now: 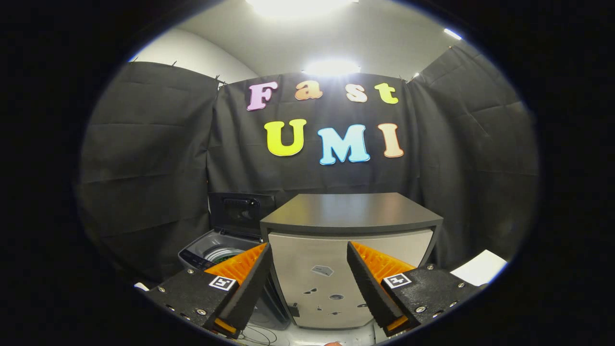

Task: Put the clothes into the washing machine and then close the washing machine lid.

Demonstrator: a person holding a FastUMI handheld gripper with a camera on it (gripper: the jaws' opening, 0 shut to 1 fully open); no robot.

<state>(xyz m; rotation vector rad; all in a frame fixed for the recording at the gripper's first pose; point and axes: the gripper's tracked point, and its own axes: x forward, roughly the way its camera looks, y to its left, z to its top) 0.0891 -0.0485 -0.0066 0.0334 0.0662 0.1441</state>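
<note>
The gripper (309,269) is held level and pointed straight ahead at the booth's back wall, its two fingers rising from the lower part of the frame and angled slightly inward toward each other. The jaws are spread wide and released, with nothing between them but open air. A square marker tag sits on the top of each finger.

Ahead of the fingers, in the lower middle of the frame, stands a cabinet (353,214) with a dark flat top and a pale front panel; the gap between the fingers frames that panel. The cabinet's top is bare and catches a soft reflection from the ceiling lights (331,67) in the upper middle of the frame.

The washing machine (211,250) stands in the lower left, just left of the cabinet and partly hidden behind the left finger. Its lid (240,214) is up, standing nearly upright against the black cloth wall (149,144), and the round opening of the drum shows beneath it. Whether any clothes lie inside the drum cannot be told from here.

At the lower right, beyond the right finger, a white flat sheet or surface (480,266) shows at an angle; what it is cannot be told.
</note>
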